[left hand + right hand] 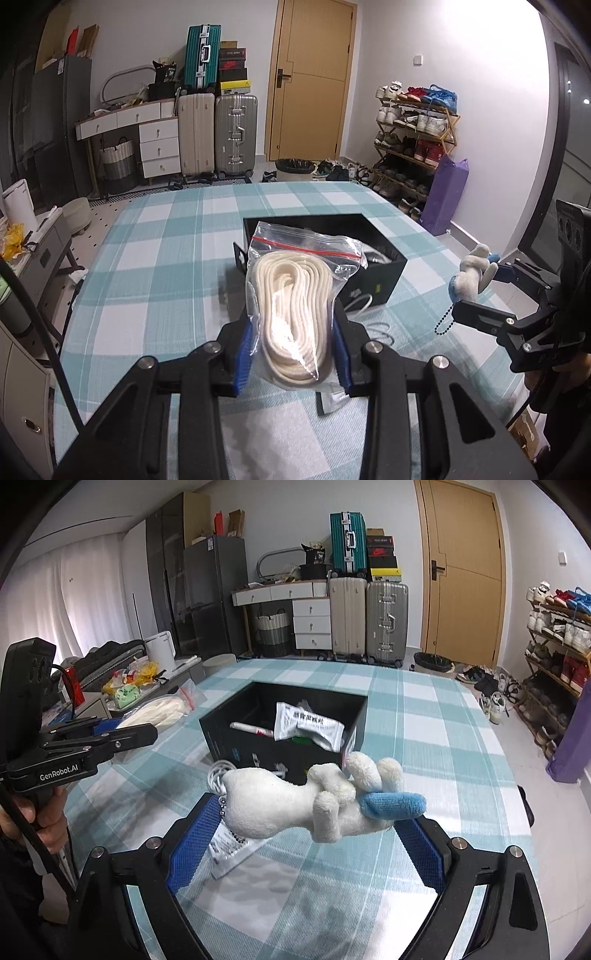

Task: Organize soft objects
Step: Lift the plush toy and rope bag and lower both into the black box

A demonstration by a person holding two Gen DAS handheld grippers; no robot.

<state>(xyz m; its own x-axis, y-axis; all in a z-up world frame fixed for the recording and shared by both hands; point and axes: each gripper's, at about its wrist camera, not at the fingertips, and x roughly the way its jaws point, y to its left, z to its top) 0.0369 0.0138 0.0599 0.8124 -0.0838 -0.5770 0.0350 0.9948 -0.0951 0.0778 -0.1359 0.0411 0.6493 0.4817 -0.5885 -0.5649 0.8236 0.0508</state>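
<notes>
My left gripper (291, 326) is shut on a clear zip bag (295, 295) of coiled cream cord, held upright above the plaid bed cover (166, 258). The same gripper (136, 727) and the zip bag (155, 710) show at the left of the right wrist view. My right gripper (306, 821) grips a white plush toy (280, 801) with a blue part and a bead chain, its jaws wide around it. That gripper (478, 290) and the plush toy (467, 277) appear at the right of the left wrist view. An open black box (373, 284) (258, 749) sits just beyond both.
The box holds a white packet (306, 723) and a tube (251, 729). A white cable (216, 771) lies at its near corner, and a flat packet (229, 853) lies on the bed below the toy. Suitcases (218, 133), drawers and a shoe rack (413, 147) line the far walls.
</notes>
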